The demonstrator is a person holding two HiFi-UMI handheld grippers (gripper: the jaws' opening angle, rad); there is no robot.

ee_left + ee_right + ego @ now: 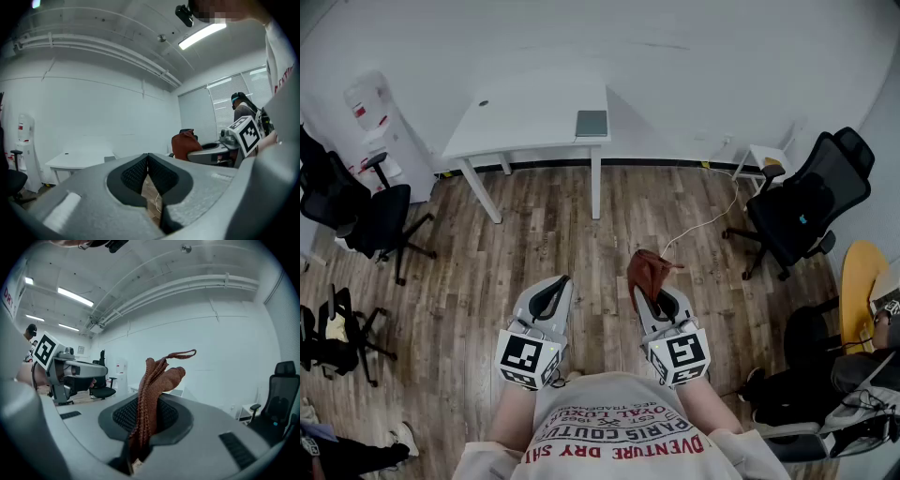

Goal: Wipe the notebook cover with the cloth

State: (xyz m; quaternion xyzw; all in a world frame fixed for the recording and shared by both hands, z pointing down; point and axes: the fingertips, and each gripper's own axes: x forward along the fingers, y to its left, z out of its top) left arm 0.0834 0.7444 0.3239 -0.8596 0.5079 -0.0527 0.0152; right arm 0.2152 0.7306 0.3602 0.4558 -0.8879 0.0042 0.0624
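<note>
Nearest, at the person's waist: the left gripper [148,164], jaws pressed together with nothing between them, and the right gripper [149,416], jaws clamped on a rust-brown knitted cloth [157,380]. The cloth's free end stands above the jaw tips, apparently to serve as the wiping pad. Beyond: wood-plank floor [534,225]. Farthest, by the wall: a white table [516,117] bearing the grey-green notebook [592,123] at its right edge, well apart from both grippers. Wiping probably requires walking up first.

Grey left gripper [565,279], right gripper [645,287]; white tee [614,412], red print.
</note>
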